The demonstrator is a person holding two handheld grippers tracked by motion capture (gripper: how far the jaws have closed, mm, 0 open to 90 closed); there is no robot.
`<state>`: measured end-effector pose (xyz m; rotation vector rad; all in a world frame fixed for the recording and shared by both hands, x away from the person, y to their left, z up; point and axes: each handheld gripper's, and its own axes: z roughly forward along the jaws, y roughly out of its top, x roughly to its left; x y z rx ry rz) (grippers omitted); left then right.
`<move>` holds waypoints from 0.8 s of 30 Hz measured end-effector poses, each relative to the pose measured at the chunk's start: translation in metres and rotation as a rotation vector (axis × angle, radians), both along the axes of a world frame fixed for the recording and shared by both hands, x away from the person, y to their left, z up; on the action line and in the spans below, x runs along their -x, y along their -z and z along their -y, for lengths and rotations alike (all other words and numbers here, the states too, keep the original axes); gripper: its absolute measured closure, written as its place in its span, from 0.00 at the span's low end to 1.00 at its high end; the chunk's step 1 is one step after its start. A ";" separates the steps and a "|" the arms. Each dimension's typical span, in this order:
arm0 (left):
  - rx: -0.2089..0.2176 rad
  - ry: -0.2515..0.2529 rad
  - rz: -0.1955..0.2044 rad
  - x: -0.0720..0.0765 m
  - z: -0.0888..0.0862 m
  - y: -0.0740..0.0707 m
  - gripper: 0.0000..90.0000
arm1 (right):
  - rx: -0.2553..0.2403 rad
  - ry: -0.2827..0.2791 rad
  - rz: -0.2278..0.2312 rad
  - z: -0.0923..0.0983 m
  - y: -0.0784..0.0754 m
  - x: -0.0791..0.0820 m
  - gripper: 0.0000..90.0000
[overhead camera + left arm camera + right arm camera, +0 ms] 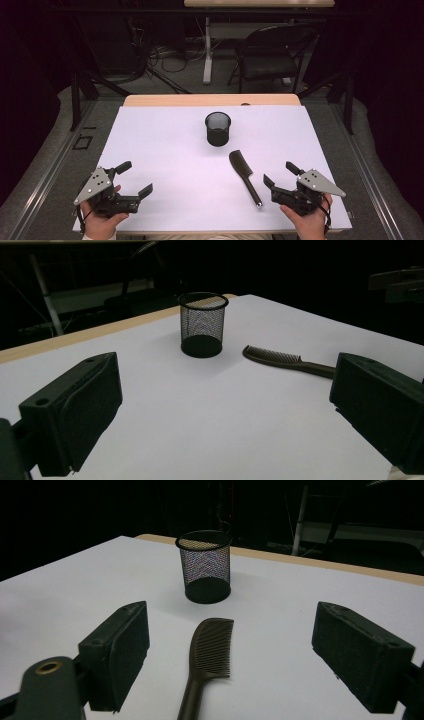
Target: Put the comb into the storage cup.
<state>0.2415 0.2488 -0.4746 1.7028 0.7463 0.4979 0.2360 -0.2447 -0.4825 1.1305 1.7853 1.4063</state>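
Comb (244, 176) lies flat on the white desk (165, 150), teeth end toward the mesh cup (218, 128) and handle toward the person, just left of the right tongs (280, 176), which stand released and empty. Left tongs (134, 177) hang released too, well apart from it. I'd square the right tongs across the narrow handle and close there, not on the teeth.
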 end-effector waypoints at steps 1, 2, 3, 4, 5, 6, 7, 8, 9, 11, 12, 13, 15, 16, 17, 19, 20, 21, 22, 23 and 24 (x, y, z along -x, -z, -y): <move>0.000 0.001 -0.004 0.000 0.000 0.000 0.01 | -0.002 -0.001 -0.003 0.000 0.000 0.000 0.17; -0.001 0.002 -0.008 0.000 0.001 0.000 0.01 | 0.000 -0.001 -0.005 0.000 0.000 0.000 0.17; -0.006 0.005 -0.008 0.000 0.001 0.001 0.01 | 0.003 -0.001 -0.008 -0.001 0.000 0.000 0.17; -0.009 0.006 -0.010 0.000 0.001 0.001 0.01 | 0.009 -0.004 -0.007 -0.001 0.000 0.000 0.17; -0.009 0.008 -0.014 -0.001 0.002 0.001 0.01 | 0.012 -0.003 -0.011 -0.001 0.001 0.000 0.17; -0.009 0.009 -0.018 -0.001 0.002 0.001 0.01 | 0.015 -0.003 -0.021 -0.002 0.000 0.001 0.17; -0.007 0.010 -0.021 -0.001 0.003 0.002 0.01 | 0.017 -0.002 -0.022 -0.002 0.001 0.001 0.17; -0.008 0.010 -0.025 -0.001 0.003 0.002 0.01 | 0.016 -0.001 -0.023 -0.003 0.001 0.000 0.17; -0.008 0.008 -0.031 -0.001 0.003 0.002 0.01 | 0.020 0.001 -0.031 -0.003 0.001 -0.001 0.16; -0.007 0.013 -0.037 -0.001 0.004 0.003 0.01 | 0.017 0.001 -0.040 -0.002 0.001 -0.002 0.16; -0.008 0.015 -0.038 -0.001 0.004 0.003 0.01 | 0.021 0.002 -0.039 -0.003 0.001 -0.002 0.16; -0.007 0.015 -0.039 -0.001 0.004 0.003 0.01 | 0.021 0.007 -0.042 -0.003 0.001 -0.002 0.16; -0.003 0.023 -0.047 -0.002 0.004 0.003 0.01 | 0.026 0.003 -0.050 -0.003 0.001 -0.003 0.16; -0.001 0.026 -0.049 -0.002 0.004 0.003 0.01 | 0.025 0.003 -0.055 -0.004 0.001 -0.003 0.16; -0.002 0.024 -0.051 -0.002 0.004 0.003 0.01 | 0.031 0.002 -0.065 -0.004 0.001 -0.002 0.16; -0.002 0.023 -0.052 -0.001 0.004 0.003 0.01 | 0.041 0.000 -0.076 -0.005 0.001 -0.002 0.16; -0.001 0.020 -0.049 -0.001 0.004 0.004 0.01 | 0.047 -0.002 -0.081 -0.005 0.001 -0.002 0.16; 0.000 0.019 -0.050 0.000 0.004 0.004 0.01 | 0.048 -0.005 -0.086 -0.006 0.002 -0.002 0.16; 0.002 0.020 -0.051 0.000 0.004 0.004 0.01 | 0.048 -0.007 -0.091 -0.007 0.002 -0.003 0.16; 0.001 0.020 -0.053 0.000 0.004 0.004 0.01 | 0.055 -0.010 -0.097 -0.007 0.002 -0.003 0.16; 0.000 0.021 -0.057 0.000 0.005 0.005 0.01 | 0.058 -0.014 -0.108 -0.008 0.002 -0.003 0.16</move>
